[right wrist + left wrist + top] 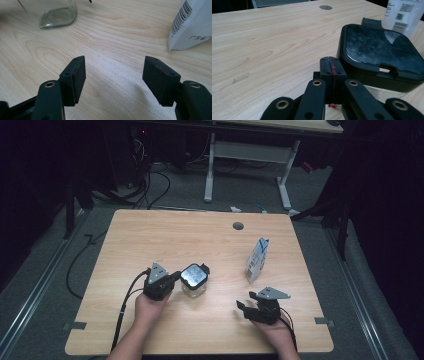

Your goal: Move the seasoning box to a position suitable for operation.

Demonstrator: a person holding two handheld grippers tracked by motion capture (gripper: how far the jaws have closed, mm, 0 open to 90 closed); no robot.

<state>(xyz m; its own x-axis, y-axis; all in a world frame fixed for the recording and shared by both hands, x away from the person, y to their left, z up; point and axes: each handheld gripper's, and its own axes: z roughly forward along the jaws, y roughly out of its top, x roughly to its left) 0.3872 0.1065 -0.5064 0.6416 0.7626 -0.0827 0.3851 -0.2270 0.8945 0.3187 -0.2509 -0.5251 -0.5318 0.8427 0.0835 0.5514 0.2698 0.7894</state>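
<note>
A clear glass jar [194,281] with a square black lid [382,52] stands upright near the middle of the wooden table [175,235]. My left gripper [175,277] is just left of it, its tip close beside the lid. Its pads [331,68] are pressed together with nothing between them. A white printed pouch [257,259] stands to the jar's right. Near the front edge, my right gripper [246,300] rests below the pouch, and its jaws [113,77] are open over bare wood. The jar's base [53,12] and the pouch [192,25] lie ahead of it.
A round cable hole [238,226] sits near the table's far edge. Beyond the table stands a white-legged desk [247,155], with cables [150,185] on the grey floor. A small scrap of clear tape [240,77] lies on the wood left of my left gripper.
</note>
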